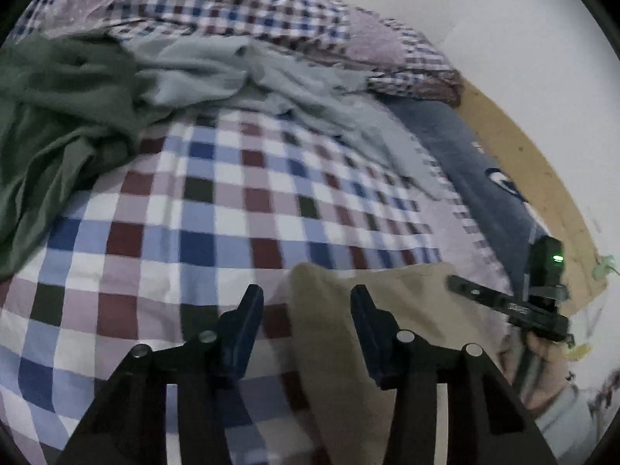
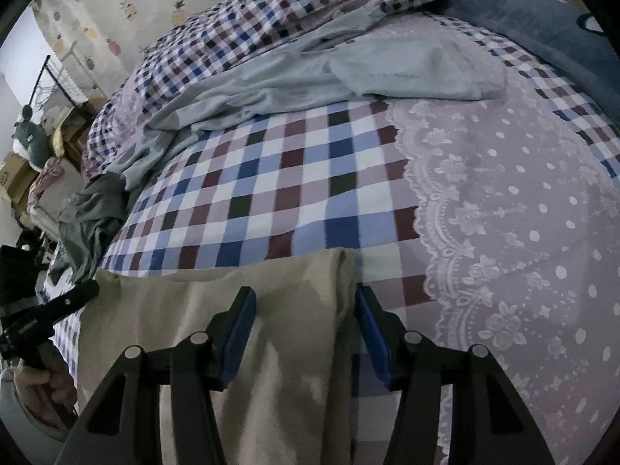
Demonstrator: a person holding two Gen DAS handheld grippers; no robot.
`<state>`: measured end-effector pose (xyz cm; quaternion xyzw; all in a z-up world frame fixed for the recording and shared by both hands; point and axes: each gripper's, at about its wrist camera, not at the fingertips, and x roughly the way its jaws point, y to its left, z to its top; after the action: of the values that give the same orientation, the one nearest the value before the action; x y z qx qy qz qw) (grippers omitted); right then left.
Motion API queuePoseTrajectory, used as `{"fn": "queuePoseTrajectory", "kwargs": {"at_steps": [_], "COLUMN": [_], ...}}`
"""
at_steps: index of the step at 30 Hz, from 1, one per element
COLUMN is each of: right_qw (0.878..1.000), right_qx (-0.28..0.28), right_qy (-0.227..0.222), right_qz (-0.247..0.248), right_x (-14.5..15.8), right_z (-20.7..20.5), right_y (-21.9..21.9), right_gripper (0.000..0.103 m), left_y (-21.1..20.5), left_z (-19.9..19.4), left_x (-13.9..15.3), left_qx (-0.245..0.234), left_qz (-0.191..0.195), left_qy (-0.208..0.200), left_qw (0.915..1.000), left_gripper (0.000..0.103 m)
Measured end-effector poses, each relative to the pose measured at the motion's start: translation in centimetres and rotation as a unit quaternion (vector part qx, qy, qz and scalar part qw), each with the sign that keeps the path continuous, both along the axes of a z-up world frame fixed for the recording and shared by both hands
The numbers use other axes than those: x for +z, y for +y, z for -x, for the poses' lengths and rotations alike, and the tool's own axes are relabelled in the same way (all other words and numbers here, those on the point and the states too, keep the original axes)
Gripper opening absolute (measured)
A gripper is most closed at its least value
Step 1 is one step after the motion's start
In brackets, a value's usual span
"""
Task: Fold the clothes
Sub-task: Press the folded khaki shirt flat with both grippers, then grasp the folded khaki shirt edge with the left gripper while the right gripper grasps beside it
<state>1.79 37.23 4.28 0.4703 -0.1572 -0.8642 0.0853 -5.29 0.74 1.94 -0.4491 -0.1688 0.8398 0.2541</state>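
A beige garment (image 1: pixel 348 348) lies flat on the checked bedspread (image 1: pixel 201 209) at the near edge. My left gripper (image 1: pixel 307 294) is open, and the garment's left edge runs between its blue fingers. In the right wrist view the beige garment (image 2: pixel 248 310) fills the lower left. My right gripper (image 2: pixel 306 294) is open over the garment's right edge. A light grey garment (image 1: pixel 240 73) lies crumpled across the far part of the bed, and a dark green garment (image 1: pixel 58 116) is heaped at the left. The same grey garment (image 2: pixel 348 69) and green garment (image 2: pixel 89 213) show in the right wrist view.
A checked pillow (image 1: pixel 240 4) and a blue-grey pillow (image 1: pixel 465 162) lie at the head of the bed beside a wooden frame (image 1: pixel 519 155). A lilac lace-trimmed panel (image 2: pixel 503 213) covers the bed's right side. Boxes and a rack (image 2: pixel 46 89) stand beyond the bed's left side.
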Motion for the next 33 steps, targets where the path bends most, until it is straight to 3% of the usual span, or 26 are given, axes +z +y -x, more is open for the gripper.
{"fn": "queuePoseTrajectory", "kwargs": {"at_steps": [4, 8, 9, 10, 11, 12, 13, 14, 17, 23, 25, 27, 29, 31, 33], "right_qw": [1.0, 1.0, 1.0, 1.0, 1.0, 1.0, 1.0, 1.0, 0.998, 0.991, 0.99, 0.988, 0.984, 0.982, 0.981], "right_qx": [0.014, 0.006, 0.006, 0.006, 0.006, 0.007, 0.006, 0.004, -0.003, -0.017, -0.025, -0.041, -0.073, -0.106, -0.124], "right_qy": [-0.005, -0.015, -0.014, -0.011, -0.008, -0.005, 0.0, 0.006, 0.027, 0.059, 0.039, 0.037, 0.045, 0.052, 0.059], "right_qz": [0.0, -0.005, -0.006, -0.008, -0.01, -0.011, -0.017, -0.028, -0.06, -0.122, -0.134, -0.144, -0.157, -0.149, -0.14], "right_x": [-0.2, -0.8, -0.8, -0.8, -0.8, -0.8, -0.7, -0.4, 0.2, 1.1, 0.1, 0.1, 0.6, 1.0, 1.4], "right_z": [0.2, 0.6, 0.7, 0.7, 0.6, 0.6, 0.6, 0.6, 0.7, 0.8, 1.3, 1.4, 1.2, 0.8, 0.6], "right_y": [-0.4, -0.3, -0.3, -0.4, -0.5, -0.6, -0.7, -0.9, -1.6, -2.9, -2.9, -2.6, -1.8, -0.7, -0.1], "right_gripper": [0.057, 0.057, 0.058, 0.058, 0.054, 0.049, 0.024, 0.007, 0.006, 0.007, 0.01, 0.022, 0.045, 0.049, 0.049], "left_y": [1.0, 1.5, 1.5, 1.5, 1.4, 1.4, 1.3, 1.2, 0.6, -0.3, -0.8, -1.4, -1.9, -2.1, -2.3], "left_z": [-0.1, 0.4, 0.5, 0.6, 0.7, 0.7, 0.5, 0.4, 0.2, 0.7, 0.8, 0.6, 0.4, 0.4, 0.3], "left_x": [-0.3, -1.2, -1.4, -1.6, -1.8, -1.9, -1.8, -1.7, -1.2, -2.0, -2.7, -2.5, -2.0, -1.7, -1.4], "left_qx": [-0.031, -0.031, -0.027, -0.021, -0.016, -0.012, -0.008, -0.005, 0.005, 0.013, 0.015, 0.02, 0.022, 0.022, 0.018], "left_qz": [-0.002, -0.009, -0.013, -0.018, -0.022, -0.027, -0.03, -0.032, -0.041, -0.039, -0.045, -0.056, -0.062, -0.07, -0.078], "left_qy": [-0.018, -0.036, -0.039, -0.041, -0.043, -0.046, -0.043, -0.038, -0.024, -0.031, -0.045, -0.048, -0.044, -0.041, -0.04], "left_qw": [0.9994, 0.9988, 0.9988, 0.9988, 0.9987, 0.9985, 0.9986, 0.9987, 0.9989, 0.9987, 0.9979, 0.9971, 0.9969, 0.9965, 0.996], "left_gripper": [0.05, 0.05, 0.047, 0.026, 0.017, 0.017, 0.016, 0.015, 0.009, 0.01, 0.02, 0.023, 0.029, 0.04, 0.04]}}
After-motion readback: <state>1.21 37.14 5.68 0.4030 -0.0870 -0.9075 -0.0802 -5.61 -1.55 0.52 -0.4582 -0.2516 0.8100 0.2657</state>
